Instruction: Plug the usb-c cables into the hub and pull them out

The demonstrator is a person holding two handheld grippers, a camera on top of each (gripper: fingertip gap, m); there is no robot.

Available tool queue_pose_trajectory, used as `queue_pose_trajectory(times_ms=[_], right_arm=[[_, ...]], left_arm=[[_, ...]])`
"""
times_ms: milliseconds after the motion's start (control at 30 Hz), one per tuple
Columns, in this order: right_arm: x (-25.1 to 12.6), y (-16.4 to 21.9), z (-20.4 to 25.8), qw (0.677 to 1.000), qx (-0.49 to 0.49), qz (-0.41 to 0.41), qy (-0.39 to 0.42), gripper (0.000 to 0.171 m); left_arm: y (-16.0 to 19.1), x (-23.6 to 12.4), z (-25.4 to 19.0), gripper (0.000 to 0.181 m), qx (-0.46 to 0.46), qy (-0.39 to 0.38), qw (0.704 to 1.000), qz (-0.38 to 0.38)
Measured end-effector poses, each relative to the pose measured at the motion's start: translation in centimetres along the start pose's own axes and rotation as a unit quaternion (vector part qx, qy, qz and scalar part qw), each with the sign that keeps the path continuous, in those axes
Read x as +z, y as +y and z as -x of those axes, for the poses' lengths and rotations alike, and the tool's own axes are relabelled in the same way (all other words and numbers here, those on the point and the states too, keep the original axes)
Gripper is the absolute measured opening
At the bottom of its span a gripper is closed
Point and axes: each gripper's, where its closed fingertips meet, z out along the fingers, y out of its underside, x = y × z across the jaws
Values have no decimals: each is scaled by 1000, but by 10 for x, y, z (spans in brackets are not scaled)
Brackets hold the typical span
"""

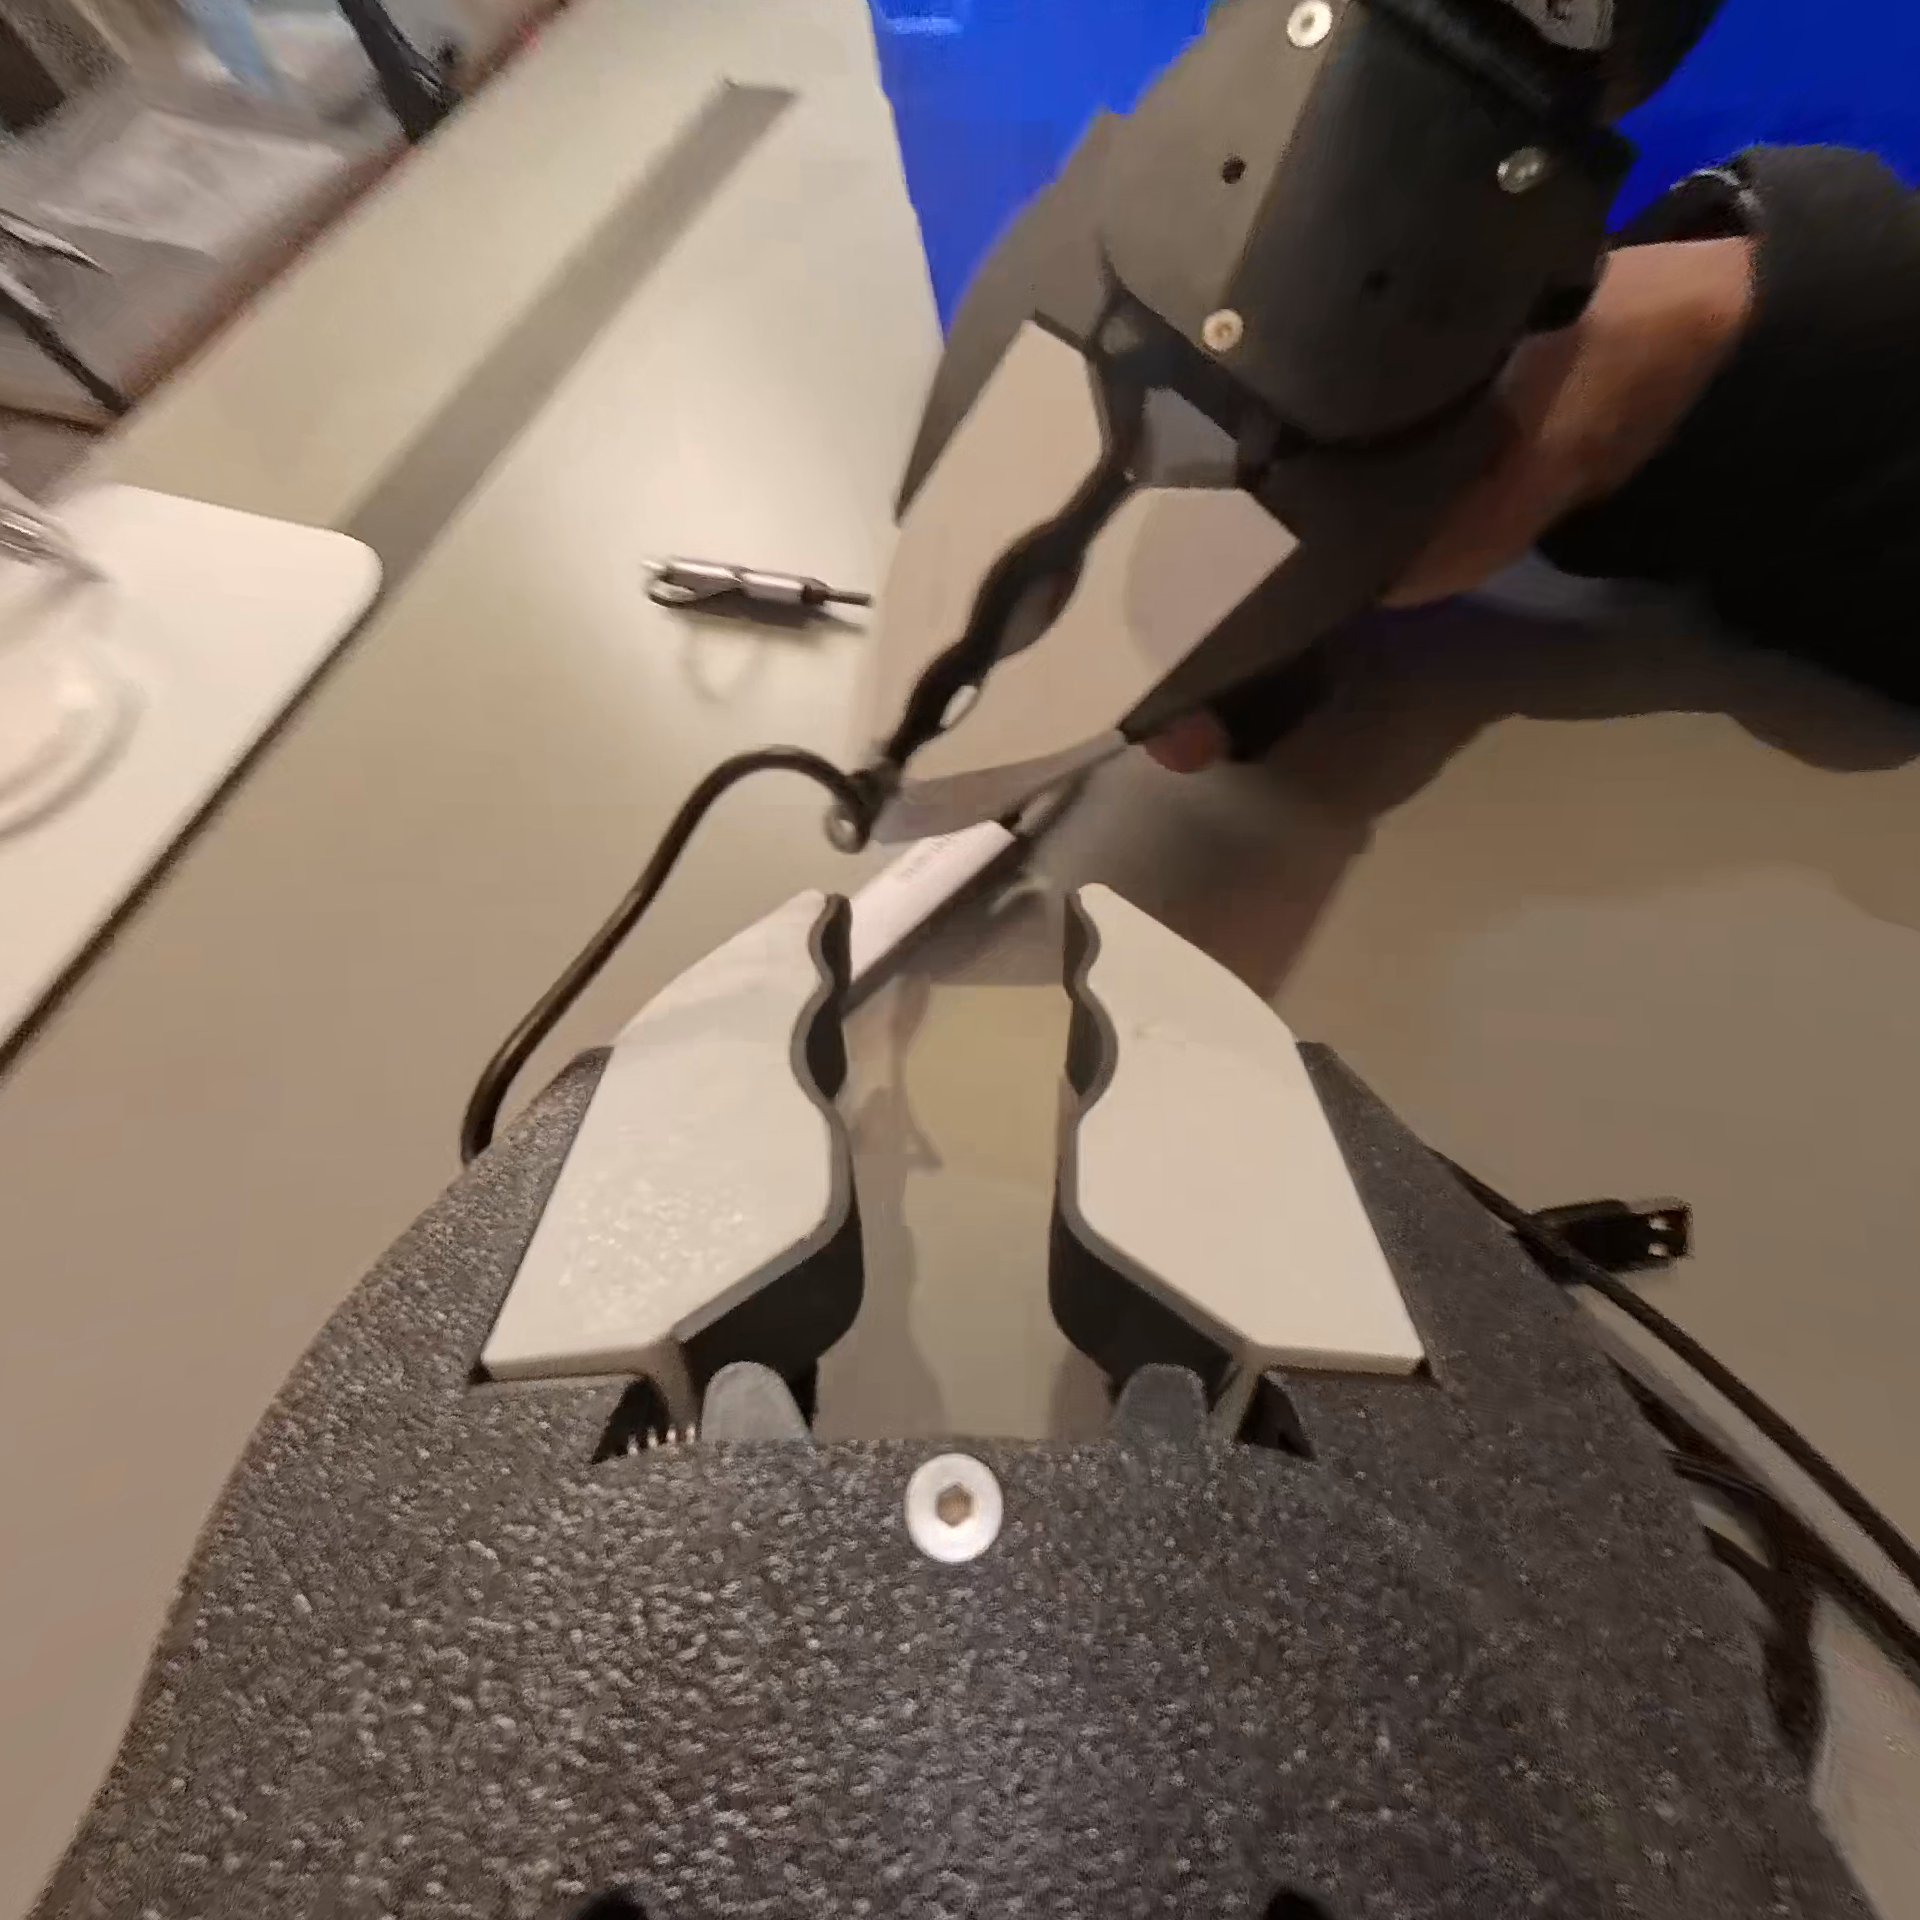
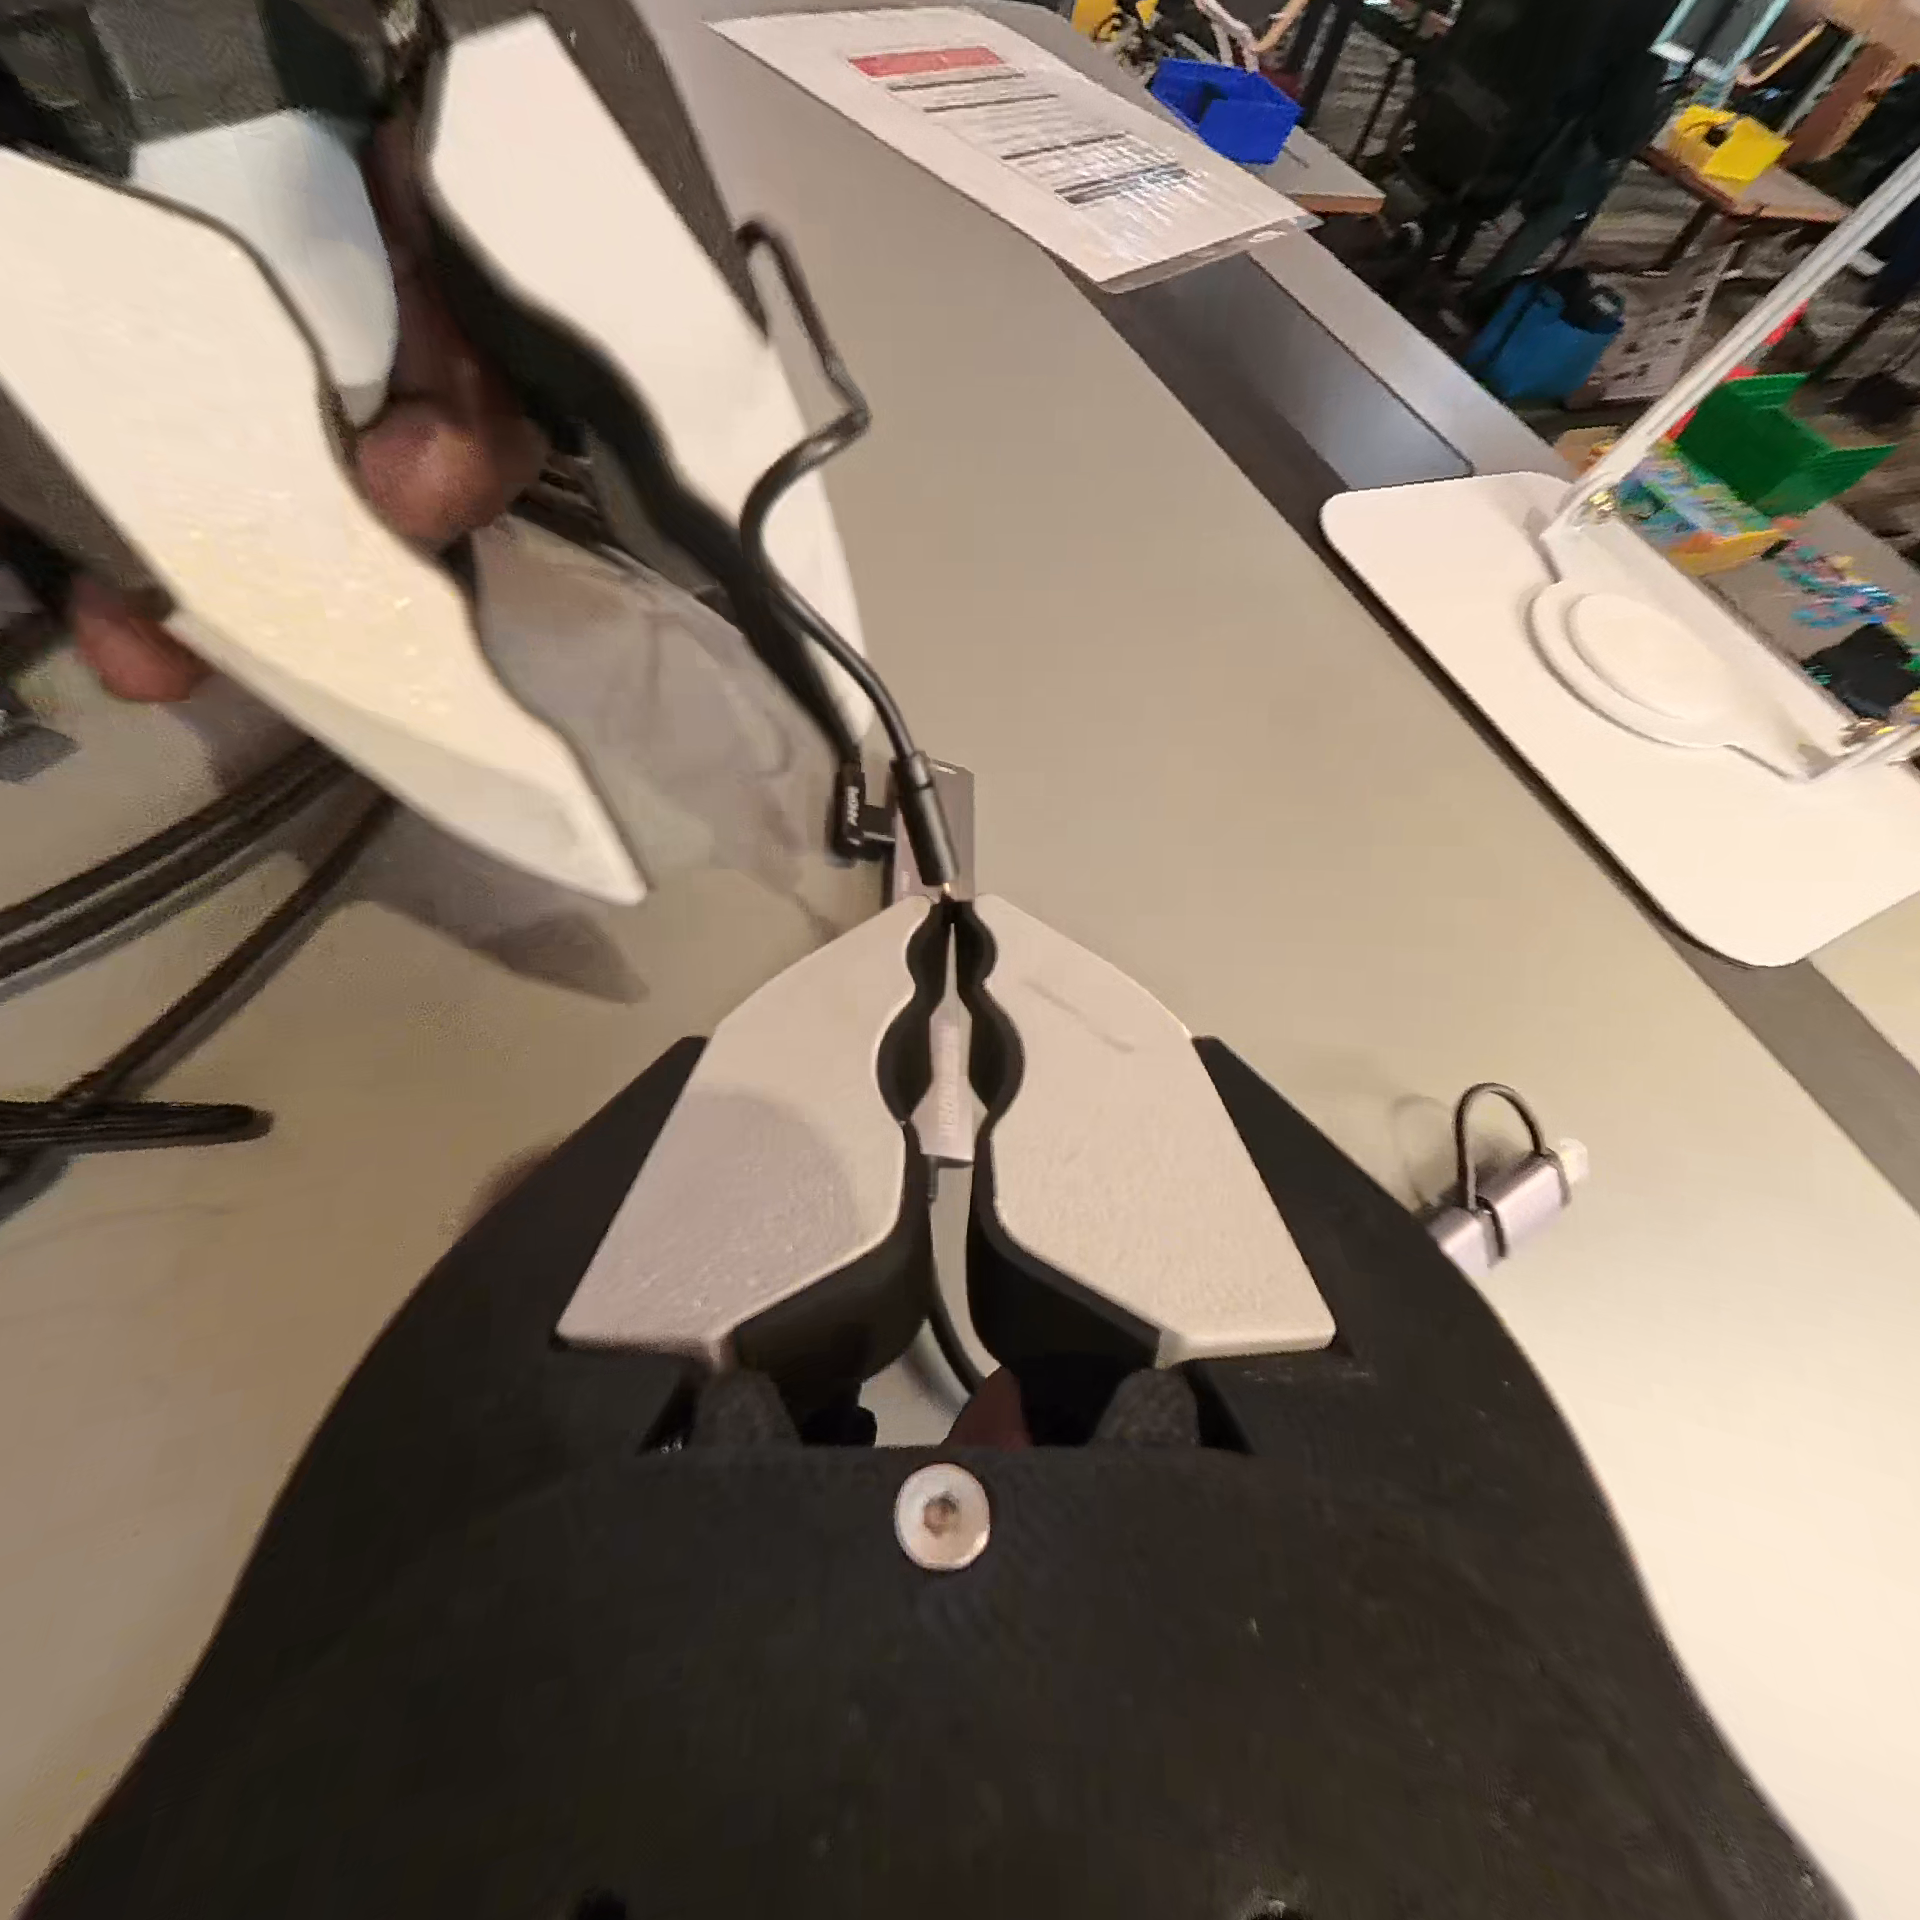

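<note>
My right gripper (image 2: 954, 912) is shut lengthwise on a slim silver-grey hub (image 2: 951, 1101), low over the table. A black usb-c cable plug (image 2: 928, 826) meets the hub right at the fingertips, and its cable (image 2: 774, 488) winds away. A second black plug (image 2: 857, 821) lies just left of it. In the left wrist view, my left gripper (image 1: 956, 914) is open and empty. The hub's pale end (image 1: 925, 888) lies just past its left fingertip, under the right gripper (image 1: 883, 774). The black cable (image 1: 613, 935) loops off to the left.
A small grey adapter with a wire loop (image 2: 1507, 1195) lies on the beige table (image 2: 1195, 623), and it also shows in the left wrist view (image 1: 748, 592). A white pad with a clear stand (image 2: 1610, 675) sits at the right. A printed sheet (image 2: 1039, 125) lies at the far edge. Black cables (image 1: 1621, 1309) trail nearby. The grippers are tip to tip, or close to it.
</note>
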Motion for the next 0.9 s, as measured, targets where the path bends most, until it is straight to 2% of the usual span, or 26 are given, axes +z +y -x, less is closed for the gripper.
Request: queue_pose_trajectory(times_ms=[33, 167, 467, 900], right_arm=[[0, -1, 3, 1000, 2, -1, -10, 1], [-1, -2, 16, 999, -3, -4, -50, 1], [-8, -1, 42, 991, -38, -8, -130, 1], [-10, 1, 51, 987, -56, -5, -150, 1]], left_arm=[[-3, -2, 5, 39, 16, -20, 1000, -8], [-8, -3, 5, 32, 61, -37, 997, -27], [-7, -7, -15, 12, 108, 22, 993, -45], [-4, -8, -22, 8, 109, 44, 992, -37]])
